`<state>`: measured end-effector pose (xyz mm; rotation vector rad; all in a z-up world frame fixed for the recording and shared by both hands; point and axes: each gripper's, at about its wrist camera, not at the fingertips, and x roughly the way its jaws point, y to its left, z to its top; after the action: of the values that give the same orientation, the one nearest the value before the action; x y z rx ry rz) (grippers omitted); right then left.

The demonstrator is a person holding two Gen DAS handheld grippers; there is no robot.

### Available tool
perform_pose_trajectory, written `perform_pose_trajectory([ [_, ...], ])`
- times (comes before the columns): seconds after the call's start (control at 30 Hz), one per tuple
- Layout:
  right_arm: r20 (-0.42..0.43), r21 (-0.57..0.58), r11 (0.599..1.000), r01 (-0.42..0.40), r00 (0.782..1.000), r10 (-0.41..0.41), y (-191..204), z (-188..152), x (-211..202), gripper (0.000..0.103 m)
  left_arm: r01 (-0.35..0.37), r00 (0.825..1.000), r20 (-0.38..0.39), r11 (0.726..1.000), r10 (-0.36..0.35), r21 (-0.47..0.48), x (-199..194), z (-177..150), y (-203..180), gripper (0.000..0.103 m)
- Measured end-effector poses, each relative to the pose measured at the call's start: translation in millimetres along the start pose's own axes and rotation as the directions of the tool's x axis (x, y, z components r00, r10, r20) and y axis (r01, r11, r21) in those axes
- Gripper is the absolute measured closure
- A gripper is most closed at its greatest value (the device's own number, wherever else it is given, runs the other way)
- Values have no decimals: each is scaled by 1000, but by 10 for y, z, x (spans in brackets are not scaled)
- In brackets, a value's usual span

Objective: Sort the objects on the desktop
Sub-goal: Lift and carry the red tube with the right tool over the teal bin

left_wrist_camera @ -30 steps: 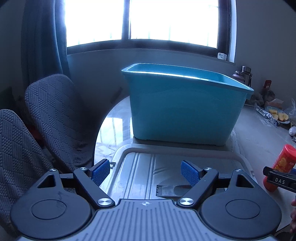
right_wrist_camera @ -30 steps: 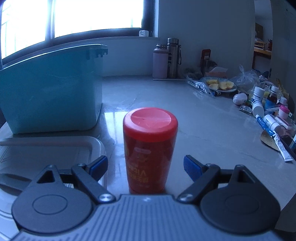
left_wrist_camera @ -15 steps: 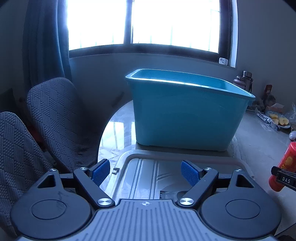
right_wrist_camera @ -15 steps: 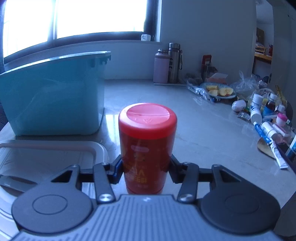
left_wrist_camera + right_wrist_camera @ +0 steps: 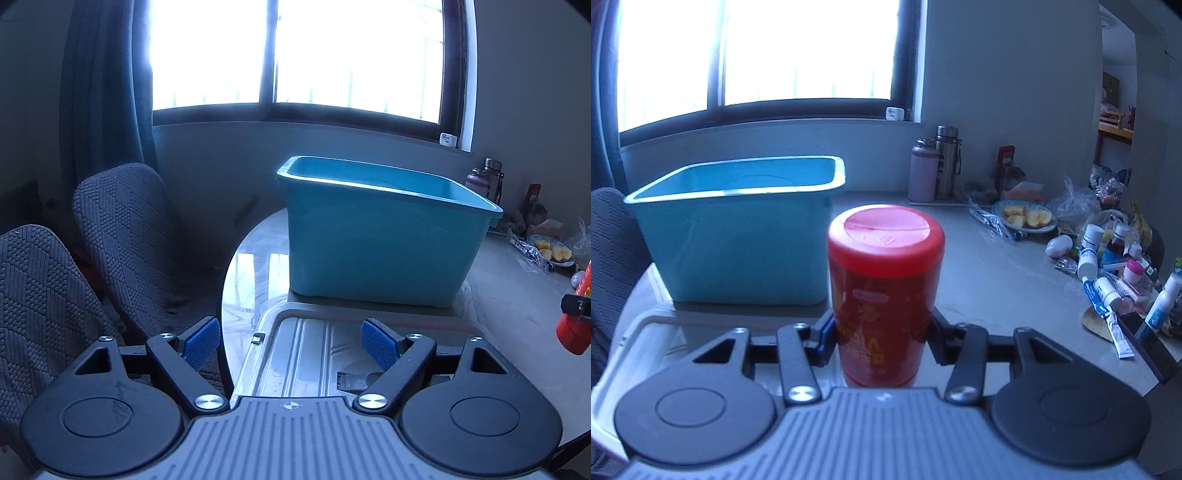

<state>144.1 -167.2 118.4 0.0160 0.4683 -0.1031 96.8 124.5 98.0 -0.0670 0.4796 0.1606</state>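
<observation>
Between right tool (image 5: 882, 334) fingers, red canister (image 5: 884, 295), upright

One blue tub (image 5: 738, 236) stands on the table, and one clear lid (image 5: 314, 343) lies in front of it. There is one red canister (image 5: 884, 295). Two flasks (image 5: 936, 166) stand by the wall, one pink and one steel. One plate of cut fruit (image 5: 1028, 218) sits near them. Two grey chairs (image 5: 122, 225) stand at the left. The small bottles and tubes (image 5: 1108, 266) at the right are too crowded to count.
</observation>
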Motion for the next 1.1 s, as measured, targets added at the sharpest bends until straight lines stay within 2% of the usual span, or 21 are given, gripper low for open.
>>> perform_pose_trajectory([
  [0.27,68,-24,999,-38,997,39,207,401,-304,53,-18,998,52,1000,19,-17,-237,76,109,17],
  [0.5,132,-54,996,-77,988,84,395,725,-303,53,-36,998,51,999,37,-26,-278,144,136,17],
  [0.77,158,-87,988,-131,977,144,600,1076,-1,53,-61,997,52,998,62,-18,-163,306,92,17],
  [1.1,135,-119,972,-204,966,220,896,1444,728,53,-129,991,22,991,129,-36,142,442,66,17],
])
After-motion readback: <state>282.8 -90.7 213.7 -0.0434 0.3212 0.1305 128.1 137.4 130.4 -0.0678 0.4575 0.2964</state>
